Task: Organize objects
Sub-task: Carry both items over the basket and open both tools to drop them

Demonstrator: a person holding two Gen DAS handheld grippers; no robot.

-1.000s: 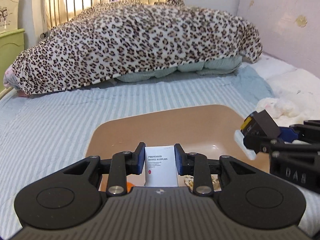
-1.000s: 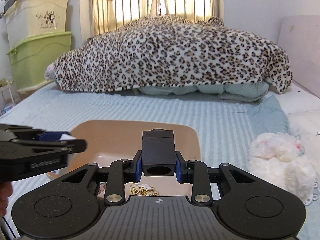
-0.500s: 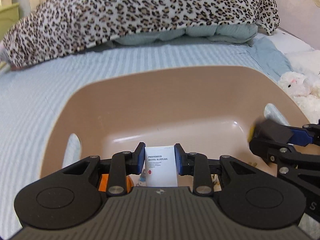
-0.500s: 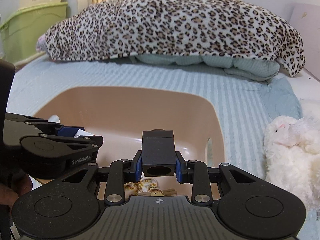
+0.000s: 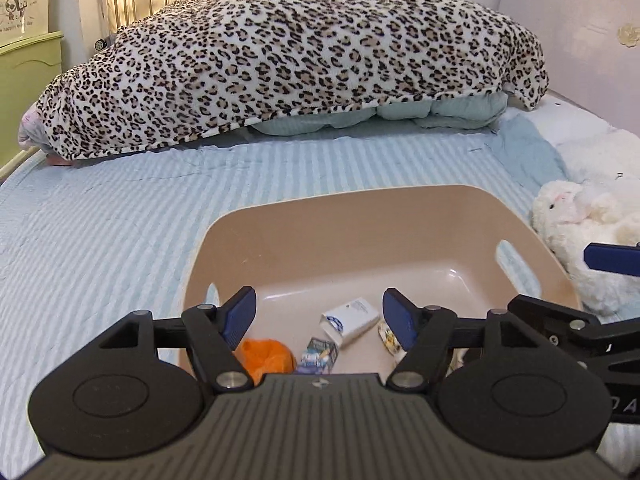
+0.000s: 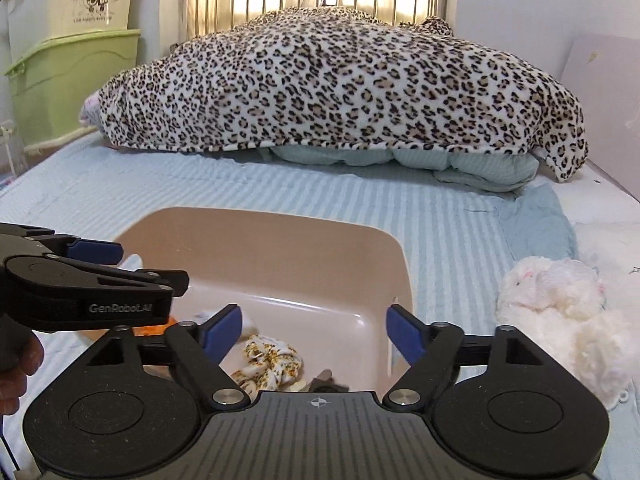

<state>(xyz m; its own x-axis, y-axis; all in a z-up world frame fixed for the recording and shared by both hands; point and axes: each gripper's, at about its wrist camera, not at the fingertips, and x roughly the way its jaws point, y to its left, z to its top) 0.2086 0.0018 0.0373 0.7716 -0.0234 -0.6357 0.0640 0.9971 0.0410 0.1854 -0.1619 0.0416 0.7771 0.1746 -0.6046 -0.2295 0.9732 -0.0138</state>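
A tan plastic bin (image 5: 360, 216) sits on the blue striped bed; it also shows in the right wrist view (image 6: 280, 240). My left gripper (image 5: 318, 316) is open and empty above the bin. Below it in the bin lie a white hotel-supplies box (image 5: 352, 320), an orange item (image 5: 264, 356) and a small blue carton (image 5: 320, 354). My right gripper (image 6: 314, 330) is open and empty over the bin's right part, above a floral cloth (image 6: 268, 364) and a dark object (image 6: 326, 384) mostly hidden behind the gripper body.
A leopard-print blanket (image 5: 288, 60) lies heaped across the far bed. A white plush toy (image 6: 560, 312) lies right of the bin. Green and cream storage boxes (image 6: 68, 60) stand at the far left. A pale headboard (image 5: 580, 32) is at the right.
Both grippers opened. The left let the white box go and the right let the black block go. Both pulled back up from the bin.
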